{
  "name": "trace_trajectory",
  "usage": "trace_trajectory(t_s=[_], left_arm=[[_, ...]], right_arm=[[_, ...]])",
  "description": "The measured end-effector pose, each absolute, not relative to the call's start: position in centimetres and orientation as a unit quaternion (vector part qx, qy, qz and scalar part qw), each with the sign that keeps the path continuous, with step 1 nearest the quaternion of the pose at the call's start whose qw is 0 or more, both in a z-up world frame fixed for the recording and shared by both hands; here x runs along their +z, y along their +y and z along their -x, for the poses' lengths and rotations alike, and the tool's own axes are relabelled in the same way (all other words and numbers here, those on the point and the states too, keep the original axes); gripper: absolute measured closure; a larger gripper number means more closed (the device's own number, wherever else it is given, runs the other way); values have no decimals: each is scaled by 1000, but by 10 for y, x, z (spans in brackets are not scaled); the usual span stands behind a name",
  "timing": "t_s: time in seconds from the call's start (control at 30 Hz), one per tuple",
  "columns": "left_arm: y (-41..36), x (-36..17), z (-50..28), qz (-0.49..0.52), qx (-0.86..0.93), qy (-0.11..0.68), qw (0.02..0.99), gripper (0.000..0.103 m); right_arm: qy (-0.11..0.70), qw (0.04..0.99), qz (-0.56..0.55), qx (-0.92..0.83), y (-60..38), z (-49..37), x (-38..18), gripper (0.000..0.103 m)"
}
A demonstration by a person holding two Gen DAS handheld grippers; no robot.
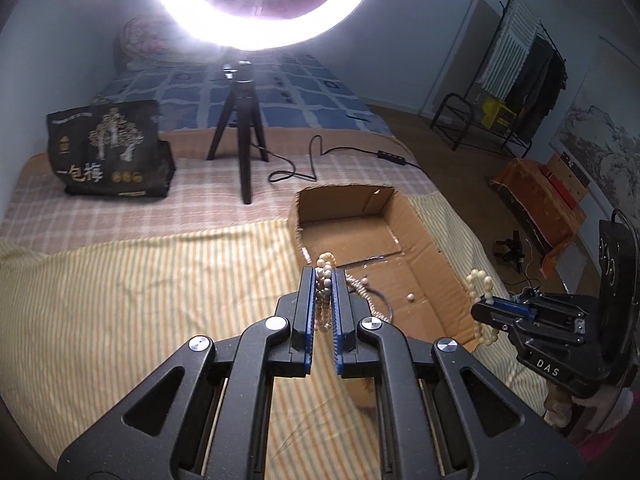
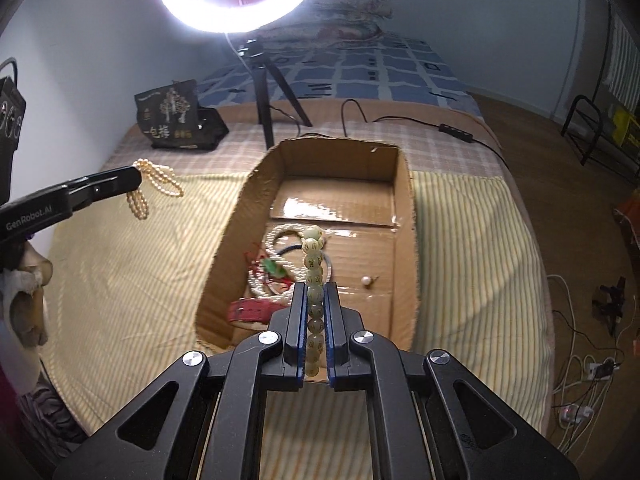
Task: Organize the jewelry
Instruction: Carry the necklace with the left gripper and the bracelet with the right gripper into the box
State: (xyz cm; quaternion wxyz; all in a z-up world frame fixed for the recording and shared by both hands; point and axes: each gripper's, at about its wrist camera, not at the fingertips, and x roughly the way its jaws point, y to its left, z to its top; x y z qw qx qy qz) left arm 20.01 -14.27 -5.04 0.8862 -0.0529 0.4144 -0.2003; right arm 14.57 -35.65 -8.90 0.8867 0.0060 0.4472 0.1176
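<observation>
Left tool (image 1: 325, 276) grips pearl strand (image 1: 323, 300); right tool (image 2: 314, 292) grips green bead bracelet (image 2: 313, 264) above box (image 2: 404, 216).

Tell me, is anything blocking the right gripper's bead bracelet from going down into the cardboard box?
Nothing visible blocks it. The right gripper holds the pale bead bracelet above the open cardboard box. Only jewelry already inside, a pearl necklace and red strap, lies below.

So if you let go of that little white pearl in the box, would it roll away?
Probably a little. The small round white pearl looks smooth and light, so it might roll across the flat brown cardboard box floor. Its tiny post would likely stop it soon, and the box walls should contain it.
</observation>
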Motion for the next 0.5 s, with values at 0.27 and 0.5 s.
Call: trace_trajectory(t_s=[0.27, 0.5], left_arm=[[-168, -60, -221, 38, -206, 420, 883, 98], [-183, -72, -235, 27, -206, 426, 881, 97]], right_arm=[[457, 883, -12, 107, -372, -156, -100, 97], [463, 880, -20, 107, -379, -162, -108, 97]])
